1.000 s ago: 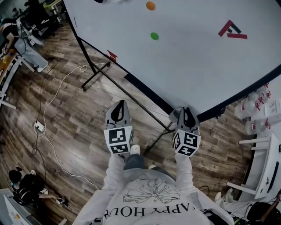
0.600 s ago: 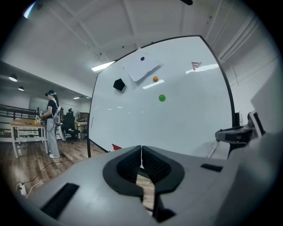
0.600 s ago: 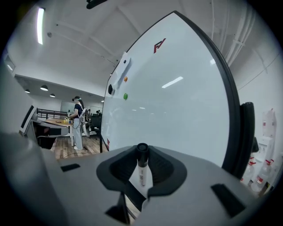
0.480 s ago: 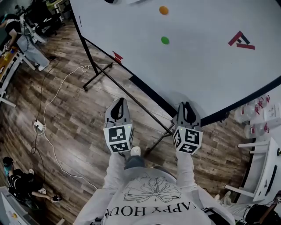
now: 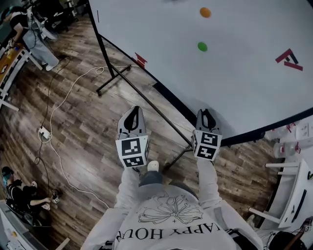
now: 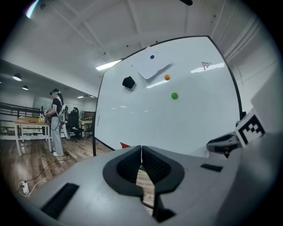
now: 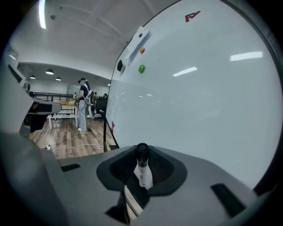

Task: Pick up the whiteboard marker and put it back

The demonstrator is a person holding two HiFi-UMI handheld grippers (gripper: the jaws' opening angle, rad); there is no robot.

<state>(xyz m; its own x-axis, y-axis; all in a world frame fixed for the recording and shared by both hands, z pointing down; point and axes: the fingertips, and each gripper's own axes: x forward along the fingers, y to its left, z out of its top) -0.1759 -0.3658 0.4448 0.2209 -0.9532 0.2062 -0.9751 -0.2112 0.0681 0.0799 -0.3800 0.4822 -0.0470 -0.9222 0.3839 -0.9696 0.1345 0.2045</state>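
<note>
The whiteboard marker (image 7: 142,170), white-bodied with a black cap, stands upright between the jaws of my right gripper (image 7: 141,152), which is shut on it. In the head view the right gripper (image 5: 204,113) points at the lower edge of the big whiteboard (image 5: 234,73). My left gripper (image 5: 133,111) hovers over the wooden floor beside it. In the left gripper view its jaws (image 6: 141,150) meet with nothing between them. From there the right gripper (image 6: 227,142) shows at the right, in front of the whiteboard (image 6: 177,123).
The board carries a green magnet (image 5: 202,47), an orange magnet (image 5: 205,12), a red logo (image 5: 289,58), a black eraser (image 6: 128,82) and a paper sheet (image 6: 151,66). Its black stand (image 5: 111,73) and a white cable (image 5: 63,100) cross the floor. A person (image 6: 56,123) stands far left.
The person and both grippers have shifted leftward along the whiteboard, so the magnets and logo sit further right in view. The right gripper has rolled slightly, with the marker still held.
</note>
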